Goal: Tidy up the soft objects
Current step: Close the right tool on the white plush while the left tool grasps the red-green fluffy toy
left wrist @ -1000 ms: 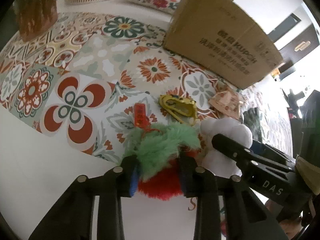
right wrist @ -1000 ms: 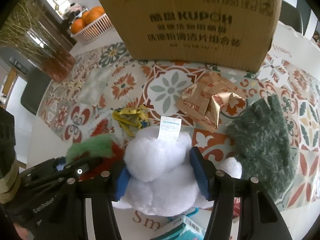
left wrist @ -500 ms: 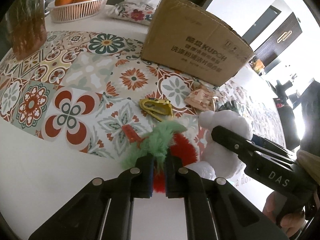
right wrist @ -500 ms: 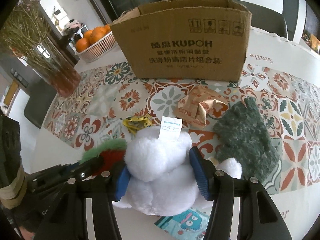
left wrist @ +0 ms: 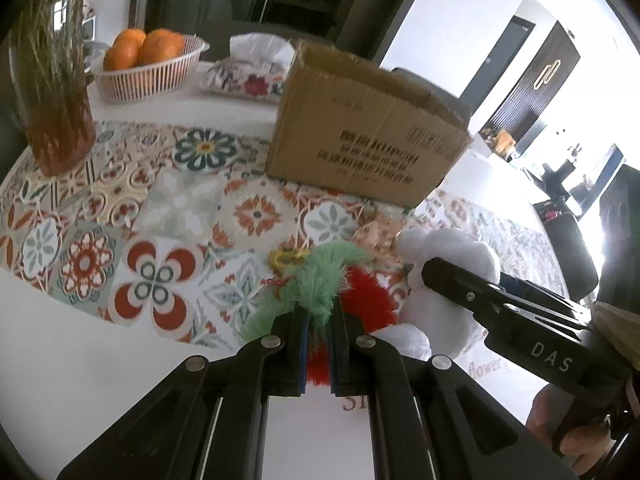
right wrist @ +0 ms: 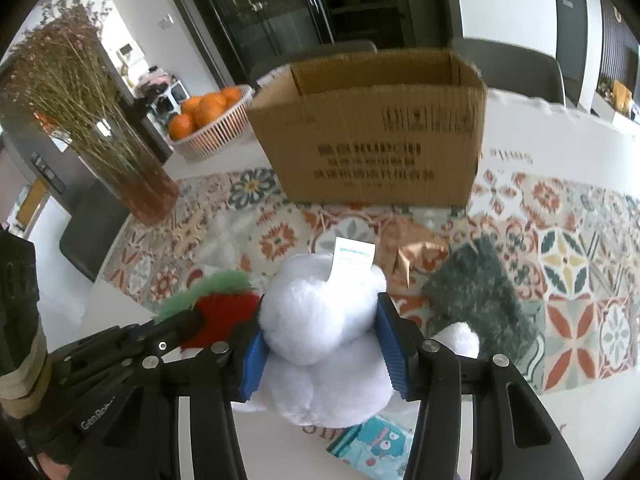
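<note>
My left gripper (left wrist: 319, 330) is shut on a green and red fluffy toy (left wrist: 324, 284) and holds it above the table. The toy also shows in the right wrist view (right wrist: 224, 300). My right gripper (right wrist: 320, 344) is shut on a white plush toy (right wrist: 324, 312) with a paper tag, lifted beside the left gripper. The plush also shows in the left wrist view (left wrist: 448, 264). An open cardboard box (right wrist: 372, 128) stands ahead at the back of the patterned mat. A dark green glove (right wrist: 480, 284) lies on the mat at the right.
A crumpled gold wrapper (right wrist: 412, 252) and a yellow clip (left wrist: 288, 258) lie on the mat before the box. A vase of dried flowers (right wrist: 132, 160), a basket of oranges (left wrist: 148, 64) and a tissue pack (left wrist: 252, 68) stand at the back. A blue packet (right wrist: 376, 444) lies near the front edge.
My left gripper closed on the fluffy toy and lifted it. Both grippers have risen with their toys, so the box top has come into view.
</note>
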{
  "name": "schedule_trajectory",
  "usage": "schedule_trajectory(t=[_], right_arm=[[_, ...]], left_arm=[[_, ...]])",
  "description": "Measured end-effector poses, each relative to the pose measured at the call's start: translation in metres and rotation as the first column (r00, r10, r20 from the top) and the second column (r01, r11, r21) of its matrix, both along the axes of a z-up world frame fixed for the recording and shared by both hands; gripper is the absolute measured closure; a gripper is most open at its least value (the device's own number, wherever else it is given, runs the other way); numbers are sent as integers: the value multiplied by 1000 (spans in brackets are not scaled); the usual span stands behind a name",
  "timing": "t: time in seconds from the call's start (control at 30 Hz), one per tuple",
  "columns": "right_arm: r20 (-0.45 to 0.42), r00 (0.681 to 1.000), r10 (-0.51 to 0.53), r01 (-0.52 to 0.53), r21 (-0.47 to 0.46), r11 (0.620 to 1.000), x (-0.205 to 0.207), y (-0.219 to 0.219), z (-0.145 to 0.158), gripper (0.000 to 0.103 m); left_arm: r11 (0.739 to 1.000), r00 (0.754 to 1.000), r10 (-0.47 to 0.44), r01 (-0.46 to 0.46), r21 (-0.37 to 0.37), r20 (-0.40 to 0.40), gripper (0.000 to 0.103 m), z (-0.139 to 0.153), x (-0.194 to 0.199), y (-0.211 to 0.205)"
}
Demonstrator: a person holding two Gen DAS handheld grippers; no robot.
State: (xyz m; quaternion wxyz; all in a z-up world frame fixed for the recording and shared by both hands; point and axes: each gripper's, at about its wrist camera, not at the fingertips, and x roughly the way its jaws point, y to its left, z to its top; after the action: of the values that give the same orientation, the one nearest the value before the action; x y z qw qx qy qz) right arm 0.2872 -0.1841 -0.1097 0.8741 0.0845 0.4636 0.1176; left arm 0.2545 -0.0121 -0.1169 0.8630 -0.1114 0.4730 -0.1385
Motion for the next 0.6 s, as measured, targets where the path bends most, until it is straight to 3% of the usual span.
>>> schedule_trajectory(t=[0.6], right_arm=[[186, 981, -50, 55, -25, 998, 19, -9, 66, 52]], left_arm=[[999, 975, -35, 27, 38, 221, 94, 74, 24, -6]])
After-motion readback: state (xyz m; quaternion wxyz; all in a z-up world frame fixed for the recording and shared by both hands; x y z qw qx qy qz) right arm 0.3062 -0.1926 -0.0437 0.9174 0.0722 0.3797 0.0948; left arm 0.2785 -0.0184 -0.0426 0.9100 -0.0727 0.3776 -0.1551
